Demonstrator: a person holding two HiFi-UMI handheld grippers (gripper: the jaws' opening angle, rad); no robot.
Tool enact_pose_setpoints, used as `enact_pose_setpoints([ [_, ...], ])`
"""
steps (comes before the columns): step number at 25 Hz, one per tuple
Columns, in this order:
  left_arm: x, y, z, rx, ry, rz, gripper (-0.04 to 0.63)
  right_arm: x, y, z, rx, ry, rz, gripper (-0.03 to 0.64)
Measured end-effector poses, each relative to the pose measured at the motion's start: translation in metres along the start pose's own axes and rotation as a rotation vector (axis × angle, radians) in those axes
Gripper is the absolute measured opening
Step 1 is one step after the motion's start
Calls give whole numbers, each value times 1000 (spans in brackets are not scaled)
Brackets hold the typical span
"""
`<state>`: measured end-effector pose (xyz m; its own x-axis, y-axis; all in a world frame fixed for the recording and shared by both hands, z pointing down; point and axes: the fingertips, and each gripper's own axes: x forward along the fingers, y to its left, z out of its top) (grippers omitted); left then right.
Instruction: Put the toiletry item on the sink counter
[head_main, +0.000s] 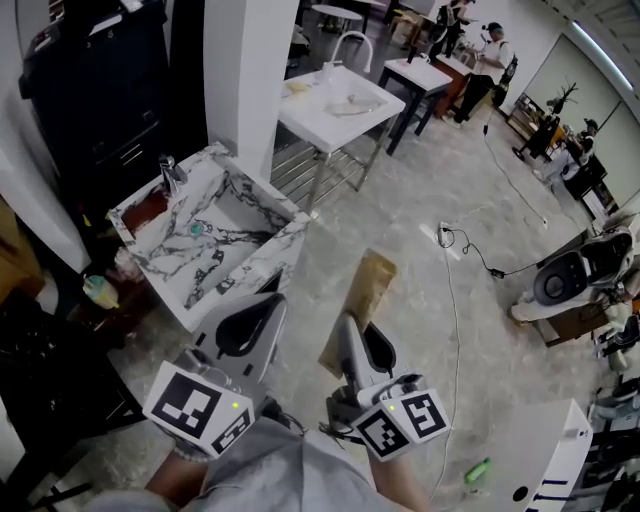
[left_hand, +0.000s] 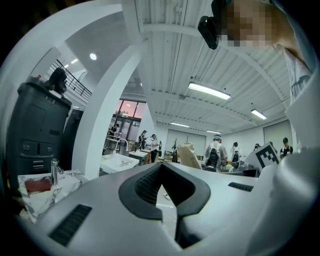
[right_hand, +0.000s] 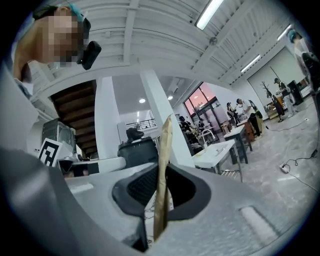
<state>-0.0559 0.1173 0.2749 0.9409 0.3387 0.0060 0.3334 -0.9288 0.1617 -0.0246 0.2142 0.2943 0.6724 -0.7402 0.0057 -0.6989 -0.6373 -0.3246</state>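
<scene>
The toiletry item is a flat tan packet (head_main: 366, 292). It stands up on edge out of my right gripper (head_main: 350, 345), whose jaws are shut on its lower end. The right gripper view shows the packet (right_hand: 163, 150) as a thin upright strip pinched between the black pads of that gripper (right_hand: 159, 200). My left gripper (head_main: 254, 322) is alongside, to the left, with its jaws together and nothing in them (left_hand: 167, 196). The marbled sink counter (head_main: 266, 258) with its chrome faucet (head_main: 170, 172) lies just ahead and left of both grippers. The left gripper view also catches the counter (left_hand: 46, 192) low at the left.
A white column (head_main: 245, 70) and a black cabinet (head_main: 90, 80) stand behind the sink. A white table (head_main: 340, 105) is further back, with people (head_main: 490, 60) beyond it. A cable (head_main: 452, 262) runs over the floor on the right. A cup (head_main: 100, 292) sits left of the counter.
</scene>
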Motion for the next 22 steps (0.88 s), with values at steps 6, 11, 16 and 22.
enact_pose_setpoints([
  [6, 33, 31, -2, -2, -5, 10, 5, 40, -21, 3, -9, -3, 8, 43],
  [11, 49, 53, -2, 1, -11, 27, 5, 66, -31, 2, -6, 0, 20, 43],
  [16, 50, 70, -3, 1, -13, 52, 5, 84, -29, -2, 4, 7, 41, 43],
  [22, 37, 87, 1, -3, -24, 109, 5, 99, -14, -8, 8, 31, 91, 43],
])
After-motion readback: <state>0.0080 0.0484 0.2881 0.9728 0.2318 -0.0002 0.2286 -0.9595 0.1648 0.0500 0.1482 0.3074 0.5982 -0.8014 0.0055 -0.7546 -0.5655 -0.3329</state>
